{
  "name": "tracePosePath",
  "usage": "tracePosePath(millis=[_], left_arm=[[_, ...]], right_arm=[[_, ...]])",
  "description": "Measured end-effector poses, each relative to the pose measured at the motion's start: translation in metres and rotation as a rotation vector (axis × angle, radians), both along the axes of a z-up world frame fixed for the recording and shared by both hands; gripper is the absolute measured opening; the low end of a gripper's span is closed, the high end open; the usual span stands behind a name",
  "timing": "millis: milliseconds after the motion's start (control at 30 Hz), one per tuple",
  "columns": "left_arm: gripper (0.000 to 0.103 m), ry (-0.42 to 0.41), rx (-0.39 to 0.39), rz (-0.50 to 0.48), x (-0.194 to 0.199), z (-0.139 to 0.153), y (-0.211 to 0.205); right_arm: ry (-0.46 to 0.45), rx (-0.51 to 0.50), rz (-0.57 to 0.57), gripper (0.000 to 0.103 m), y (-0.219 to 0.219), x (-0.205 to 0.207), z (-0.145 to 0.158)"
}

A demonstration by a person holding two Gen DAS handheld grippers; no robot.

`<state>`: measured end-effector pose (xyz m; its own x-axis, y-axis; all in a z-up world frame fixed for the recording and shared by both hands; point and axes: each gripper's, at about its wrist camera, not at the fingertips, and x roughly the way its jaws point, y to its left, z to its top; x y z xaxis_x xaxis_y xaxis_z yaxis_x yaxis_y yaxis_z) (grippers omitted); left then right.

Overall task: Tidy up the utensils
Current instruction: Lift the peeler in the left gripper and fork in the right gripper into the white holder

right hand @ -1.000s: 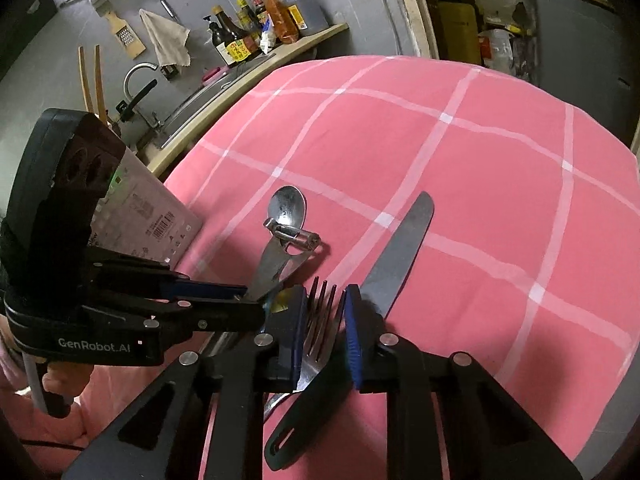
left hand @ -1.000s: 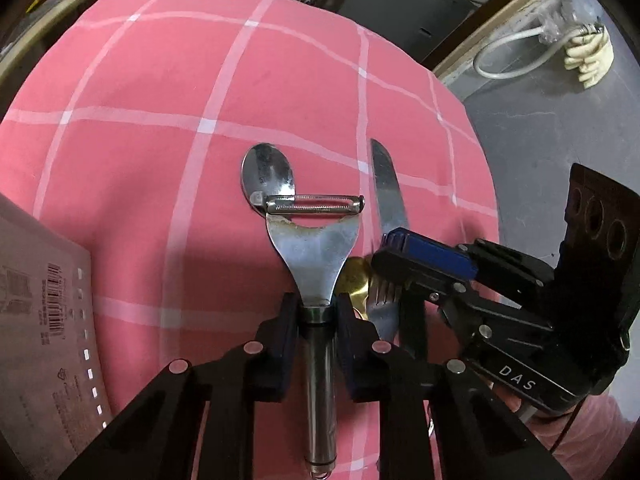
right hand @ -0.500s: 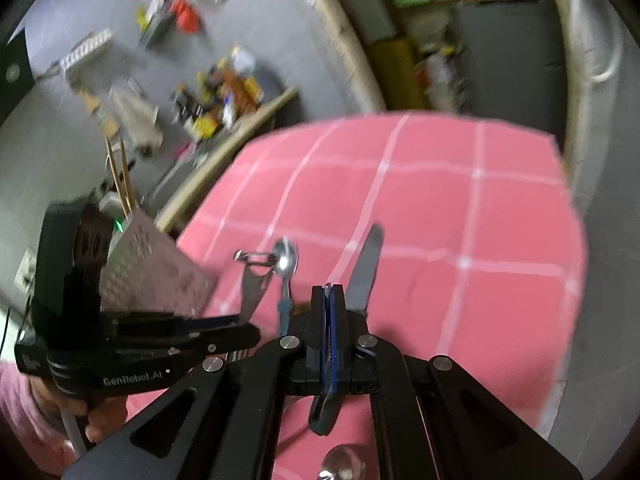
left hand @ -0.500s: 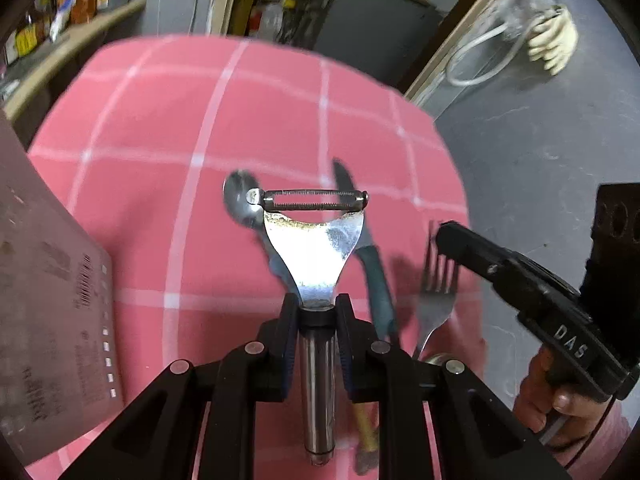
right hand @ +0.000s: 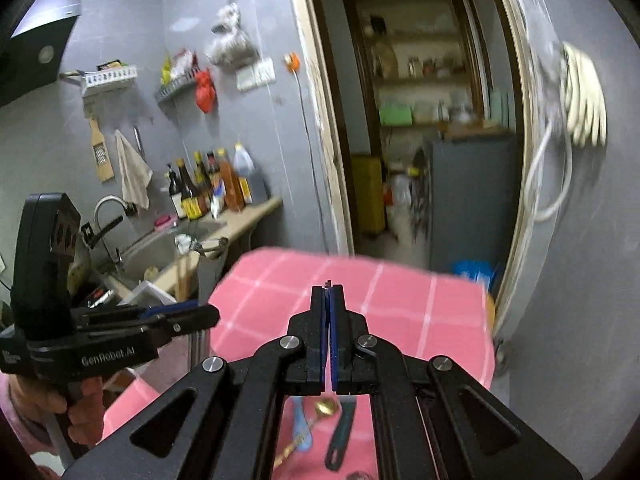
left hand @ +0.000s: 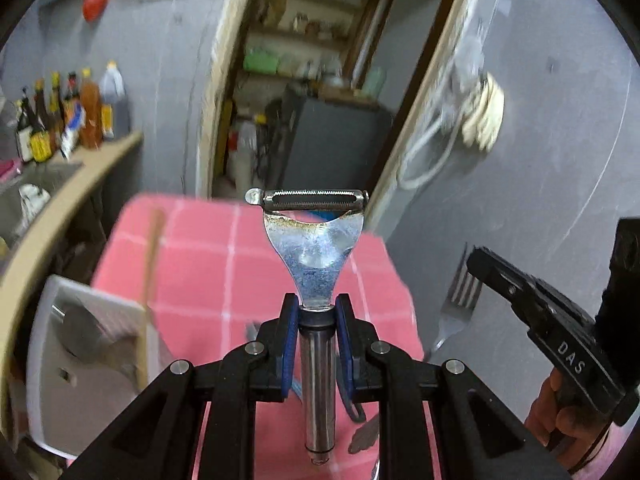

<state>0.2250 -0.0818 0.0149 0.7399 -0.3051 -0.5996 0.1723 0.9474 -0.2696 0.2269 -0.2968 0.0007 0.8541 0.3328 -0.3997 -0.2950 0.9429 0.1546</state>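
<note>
My left gripper (left hand: 317, 310) is shut on a steel Y-shaped peeler (left hand: 314, 236) and holds it upright, well above the pink checked tablecloth (left hand: 208, 264). My right gripper (right hand: 329, 300) is shut on a steel fork; only the edge of the fork (right hand: 328, 282) shows between its pads. In the left wrist view the fork (left hand: 460, 300) sticks up from the right gripper (left hand: 480, 258) at the right. Below the right gripper, a knife handle (right hand: 340, 432), a blue spoon handle (right hand: 300, 416) and a gold spoon (right hand: 326, 408) lie on the cloth.
A white organizer bin (left hand: 76, 364) holding a ladle and a wooden stick stands left of the table. A counter with a sink (right hand: 160, 248) and sauce bottles (right hand: 208, 188) runs along the left wall. A doorway (right hand: 420, 140) lies beyond the table.
Both grippers have risen and tilted up from the table, so the room now fills the views. The peeler and the fork came up with them; the other utensils stayed on the cloth.
</note>
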Motion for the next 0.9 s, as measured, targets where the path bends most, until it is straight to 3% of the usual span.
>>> tracePosePath(millis=[233,400,533,633,900], left_arm=[[0.017,-0.172,0.008,0.102,-0.003,0.049,0.071],[0.017,-0.272,-0.025,0.149,-0.009,0.058,0.119],[0.017,-0.327,-0.056,0.144,-0.018,0.047,0.139],[0.018,-0.319,-0.083,0.12,-0.019,0.032,0.144],[0.018,-0.285,-0.085,0.08,-0.017,-0.013,0.146]], right_arm=[[-0.174,0.021,-0.012,0.002,0.055,-0.011,0.062],[-0.269,0.018,-0.013,0.002,0.106,-0.016,0.082],[-0.314,-0.058,0.0,0.002,0.152,-0.019,0.08],[-0.322,-0.147,0.018,0.002,0.184,-0.024,0.074],[-0.228,-0.294,0.074,0.002,0.23,-0.026,0.041]])
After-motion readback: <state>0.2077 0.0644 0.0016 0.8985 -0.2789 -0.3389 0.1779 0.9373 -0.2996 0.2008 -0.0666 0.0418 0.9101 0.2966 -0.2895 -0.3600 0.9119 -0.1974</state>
